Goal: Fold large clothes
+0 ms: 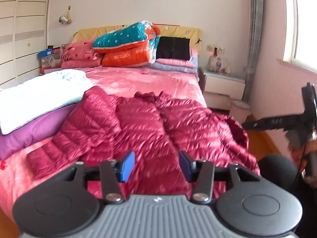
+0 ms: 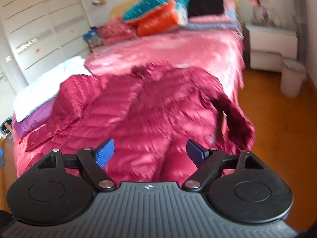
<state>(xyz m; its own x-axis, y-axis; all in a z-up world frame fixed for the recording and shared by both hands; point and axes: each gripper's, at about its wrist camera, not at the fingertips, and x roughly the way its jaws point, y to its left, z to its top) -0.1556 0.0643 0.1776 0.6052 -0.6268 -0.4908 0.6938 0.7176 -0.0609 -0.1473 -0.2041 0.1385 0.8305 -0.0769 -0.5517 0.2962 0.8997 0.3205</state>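
A crimson quilted down jacket (image 1: 148,119) lies spread front-up across the foot of a pink bed (image 1: 138,79), collar toward the headboard. My left gripper (image 1: 156,163) hovers over the jacket's near hem. It is open, and nothing sits between its blue pads (image 1: 126,166). In the right wrist view the same jacket (image 2: 148,109) fills the middle, blurred. One sleeve (image 2: 233,115) droops over the bed's right edge. My right gripper (image 2: 150,152) is open wide above the hem and holds nothing.
Folded white and purple bedding (image 1: 29,103) lies along the bed's left side, against the jacket's left sleeve. Quilts and pillows (image 1: 126,43) pile at the headboard. A white nightstand (image 2: 271,45), a white bin (image 2: 293,79) and wooden floor (image 2: 277,138) are right of the bed.
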